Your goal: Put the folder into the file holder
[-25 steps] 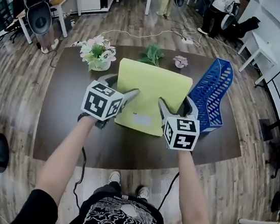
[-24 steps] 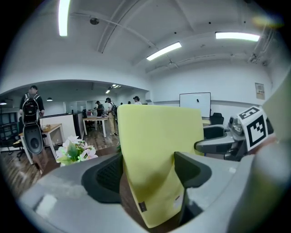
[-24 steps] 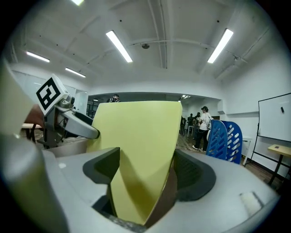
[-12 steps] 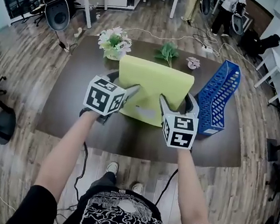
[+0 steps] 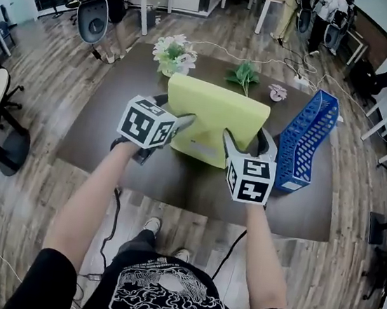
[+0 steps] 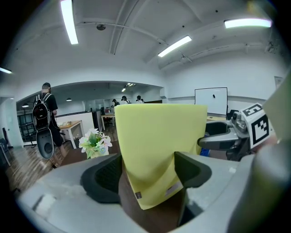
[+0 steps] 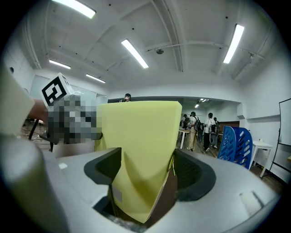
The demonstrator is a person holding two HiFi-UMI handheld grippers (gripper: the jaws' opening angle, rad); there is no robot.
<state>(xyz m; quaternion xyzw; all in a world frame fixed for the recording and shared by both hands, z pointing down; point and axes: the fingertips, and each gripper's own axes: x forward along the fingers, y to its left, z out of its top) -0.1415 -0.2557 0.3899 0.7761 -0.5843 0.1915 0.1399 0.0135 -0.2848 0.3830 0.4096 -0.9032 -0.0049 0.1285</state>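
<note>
Folder [image 5: 216, 118] still upright between both grippers, little nearer file holder [image 5: 307, 140]; left gripper [image 5: 174, 111] jaws wide, clamped on it; right gripper [image 5: 248, 142] jaws just tightened on it; insertion pending.

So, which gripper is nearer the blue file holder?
Right. The right gripper is close beside the file holder; the left gripper is across the folder, farther off.
</note>
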